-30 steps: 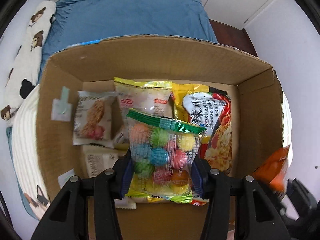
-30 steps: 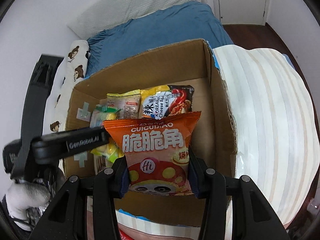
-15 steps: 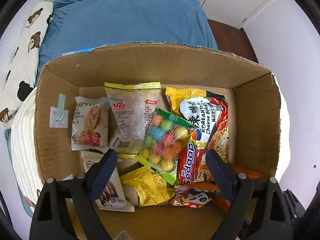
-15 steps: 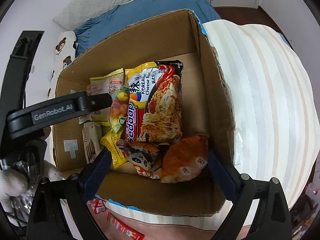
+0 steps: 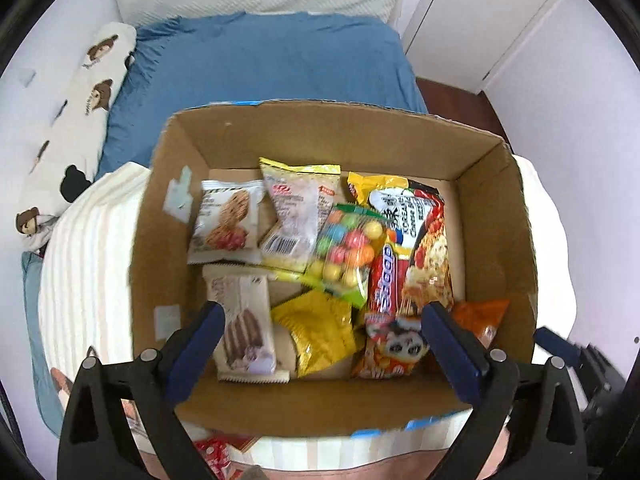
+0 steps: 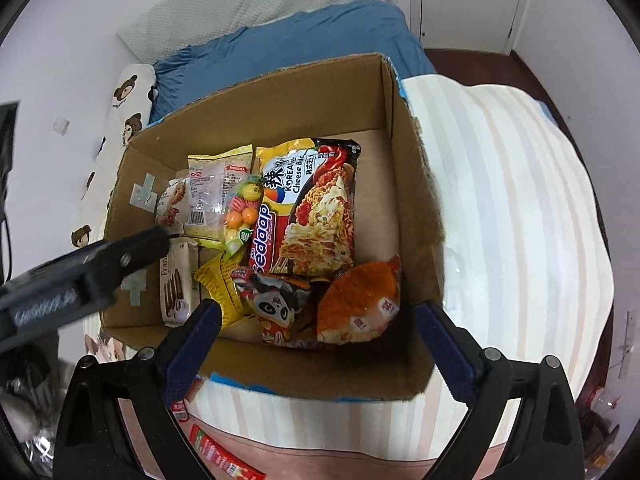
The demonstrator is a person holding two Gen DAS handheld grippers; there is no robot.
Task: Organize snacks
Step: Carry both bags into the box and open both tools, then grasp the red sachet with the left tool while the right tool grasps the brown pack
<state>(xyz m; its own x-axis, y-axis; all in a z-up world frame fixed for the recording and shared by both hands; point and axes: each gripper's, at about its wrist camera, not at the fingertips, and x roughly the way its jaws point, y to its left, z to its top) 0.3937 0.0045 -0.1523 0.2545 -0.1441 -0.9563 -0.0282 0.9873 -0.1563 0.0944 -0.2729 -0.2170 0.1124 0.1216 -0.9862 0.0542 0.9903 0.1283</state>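
Both hand-held grippers, left [image 5: 320, 320] and right [image 6: 316, 320], hang released and empty above the cardboard box [image 6: 412, 184], where the snacks lie. A second ago each clenched a packet (gumball bag [image 5: 346, 246], orange crisp bag [image 6: 362, 300]). Risk: red packets [image 6: 224, 456] outside could get overlooked.

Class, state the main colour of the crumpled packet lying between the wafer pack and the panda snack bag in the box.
Yellow: the crumpled packet shows best in the left wrist view.
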